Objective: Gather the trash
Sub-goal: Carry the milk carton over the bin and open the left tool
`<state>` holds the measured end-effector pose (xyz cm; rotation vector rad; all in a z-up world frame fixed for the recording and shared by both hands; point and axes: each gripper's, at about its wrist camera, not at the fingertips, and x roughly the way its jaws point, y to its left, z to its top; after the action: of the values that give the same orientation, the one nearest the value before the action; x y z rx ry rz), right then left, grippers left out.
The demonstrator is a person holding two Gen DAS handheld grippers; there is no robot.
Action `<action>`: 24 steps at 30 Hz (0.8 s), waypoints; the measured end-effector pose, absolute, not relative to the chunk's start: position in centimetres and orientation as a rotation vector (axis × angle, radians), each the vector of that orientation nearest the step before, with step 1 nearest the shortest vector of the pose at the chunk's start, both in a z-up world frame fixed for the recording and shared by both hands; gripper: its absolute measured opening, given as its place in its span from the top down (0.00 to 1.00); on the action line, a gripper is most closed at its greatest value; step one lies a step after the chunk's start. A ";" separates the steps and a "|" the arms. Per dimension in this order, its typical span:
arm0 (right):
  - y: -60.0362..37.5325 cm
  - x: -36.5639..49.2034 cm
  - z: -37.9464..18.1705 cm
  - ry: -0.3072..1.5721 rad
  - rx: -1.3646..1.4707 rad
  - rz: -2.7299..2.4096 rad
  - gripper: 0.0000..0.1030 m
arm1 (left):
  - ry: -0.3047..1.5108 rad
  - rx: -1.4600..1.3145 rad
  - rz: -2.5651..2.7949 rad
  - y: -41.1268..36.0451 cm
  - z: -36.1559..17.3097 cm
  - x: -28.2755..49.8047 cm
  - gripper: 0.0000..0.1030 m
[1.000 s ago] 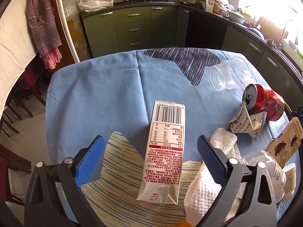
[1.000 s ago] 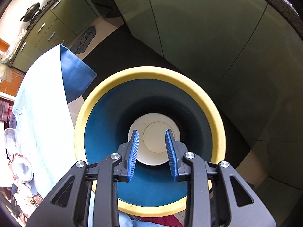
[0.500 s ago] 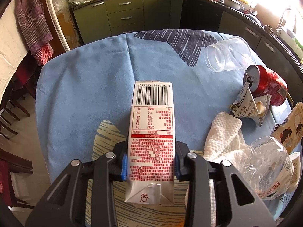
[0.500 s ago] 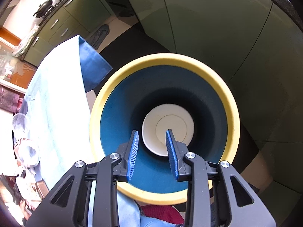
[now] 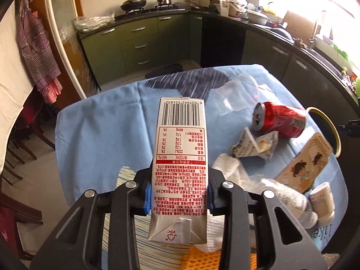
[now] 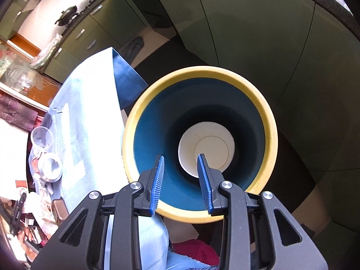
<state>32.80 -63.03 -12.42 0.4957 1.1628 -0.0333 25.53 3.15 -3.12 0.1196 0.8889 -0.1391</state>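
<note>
Nearest in the left wrist view, the left gripper (image 5: 178,196) has its jaws closed on the sides of a milk carton (image 5: 180,164), which is held above the blue-clothed surface (image 5: 101,135) with its barcode end pointing away. Just right of the carton lie a white paper towel (image 5: 227,168) and a crushed clear bottle (image 5: 290,198), with a small white cup (image 5: 322,202) beside the bottle. A little farther off sit a flattened picture box (image 5: 303,162) and a torn wrapper (image 5: 254,146), which lies just in front of a red can (image 5: 280,119) on its side. Beyond the can a clear plastic cup (image 5: 236,94) also lies tipped over. The yellow rim of a bin (image 5: 330,126) shows past the right edge of the surface. Farther back stand green cabinets (image 5: 135,42). In the right wrist view, the right gripper (image 6: 181,180) hangs over the bin (image 6: 270,121) with its jaws narrowly apart and nothing between them; the bin's blue inside ends in a white bottom. The surface (image 6: 90,103) runs along the left, carrying the plastic cup (image 6: 41,138) and the can (image 6: 48,166).
</note>
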 end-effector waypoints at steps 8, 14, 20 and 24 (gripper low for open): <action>-63.8 29.1 -10.3 1.042 0.445 -0.017 0.70 | 0.860 0.189 -0.565 -11.5 3.0 23.9 0.67; -66.4 25.0 -9.2 0.984 0.461 -0.023 0.70 | 0.967 0.282 -0.807 -26.2 1.8 25.7 0.67; -69.5 21.5 -9.2 0.956 0.502 -0.039 0.70 | 1.082 0.406 -0.875 -39.7 -2.8 28.1 0.67; -71.1 19.5 -9.5 0.956 0.518 -0.052 0.70 | 1.101 0.461 -0.829 -44.5 -5.8 29.8 0.67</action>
<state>19.54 -71.09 -9.49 0.5180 0.9563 -0.0516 29.82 -44.54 -5.77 0.4612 1.1014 -0.8289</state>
